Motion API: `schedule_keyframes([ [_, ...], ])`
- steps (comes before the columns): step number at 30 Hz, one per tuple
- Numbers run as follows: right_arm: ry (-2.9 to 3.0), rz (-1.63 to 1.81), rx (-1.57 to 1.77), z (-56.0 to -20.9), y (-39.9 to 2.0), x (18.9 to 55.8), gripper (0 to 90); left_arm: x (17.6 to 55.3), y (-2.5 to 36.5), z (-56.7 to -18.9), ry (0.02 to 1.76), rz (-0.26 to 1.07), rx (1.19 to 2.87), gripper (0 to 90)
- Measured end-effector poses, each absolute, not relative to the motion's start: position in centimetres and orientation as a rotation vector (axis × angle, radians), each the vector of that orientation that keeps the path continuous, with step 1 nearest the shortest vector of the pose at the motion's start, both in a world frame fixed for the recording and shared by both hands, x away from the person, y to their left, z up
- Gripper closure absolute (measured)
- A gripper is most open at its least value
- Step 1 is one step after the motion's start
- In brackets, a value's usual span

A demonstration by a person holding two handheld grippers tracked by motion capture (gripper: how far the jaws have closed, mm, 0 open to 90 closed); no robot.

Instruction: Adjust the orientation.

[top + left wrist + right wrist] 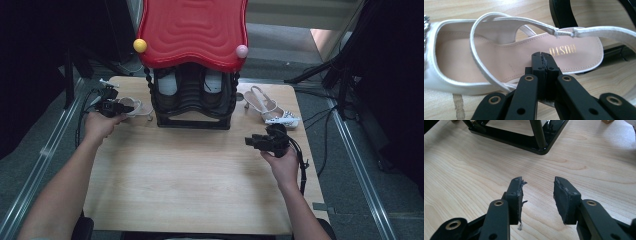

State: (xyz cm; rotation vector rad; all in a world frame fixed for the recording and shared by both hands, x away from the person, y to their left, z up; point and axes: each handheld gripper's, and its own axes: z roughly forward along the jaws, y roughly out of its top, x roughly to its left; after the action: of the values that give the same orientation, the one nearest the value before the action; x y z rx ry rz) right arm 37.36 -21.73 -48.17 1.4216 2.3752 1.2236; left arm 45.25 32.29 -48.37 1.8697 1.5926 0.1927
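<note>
Jaws of the left gripper (pixel 543 65) are pressed together, pinching the near edge of a white sandal (pixel 506 62) with a pink insole, thin straps and gold letters, lying on the desk (pixel 441 105). Right gripper (pixel 537 195) jaws are spread over bare wood.

Your left tool (pixel 543 58) has its jaws pressed together, forearm stretched far forward. Your right tool (pixel 537 195) hangs with jaws apart.

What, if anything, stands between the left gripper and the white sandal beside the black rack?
Nothing visible does. The left gripper is already at the white sandal, its jaws shut over the sandal's near edge; whether they pinch it I cannot tell. The black rack stands beyond the sandal, not between.
</note>
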Motion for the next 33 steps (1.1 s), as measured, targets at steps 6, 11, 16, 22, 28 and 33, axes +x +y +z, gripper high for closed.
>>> schedule_keyframes([
  [6, 2.375, 1.224, 1.425, -48.2, -21.8, 37.4, 60.2, 44.8, 32.7, -48.5, 1.601, 0.169, 1.873, 90.0],
  [11, 2.377, 1.219, 1.428, -48.2, -21.8, 37.3, 60.2, 44.3, 33.2, -48.4, 1.595, 0.154, 1.906, 90.0],
  [16, 2.375, 1.219, 1.428, -48.2, -21.8, 37.4, 60.2, 43.9, 33.9, -48.4, 1.590, 0.147, 1.947, 90.0],
  [22, 2.375, 1.219, 1.429, -48.2, -21.7, 37.3, 60.1, 43.4, 34.6, -48.6, 1.596, 0.136, 1.935, 90.0],
  [28, 2.375, 1.217, 1.432, -48.3, -21.7, 37.3, 60.1, 43.1, 35.4, -48.6, 1.611, 0.132, 1.943, 90.0],
  [33, 2.375, 1.216, 1.437, -48.2, -21.7, 37.3, 60.1, 43.0, 36.4, -48.3, 1.625, 0.134, 1.961, 90.0],
])
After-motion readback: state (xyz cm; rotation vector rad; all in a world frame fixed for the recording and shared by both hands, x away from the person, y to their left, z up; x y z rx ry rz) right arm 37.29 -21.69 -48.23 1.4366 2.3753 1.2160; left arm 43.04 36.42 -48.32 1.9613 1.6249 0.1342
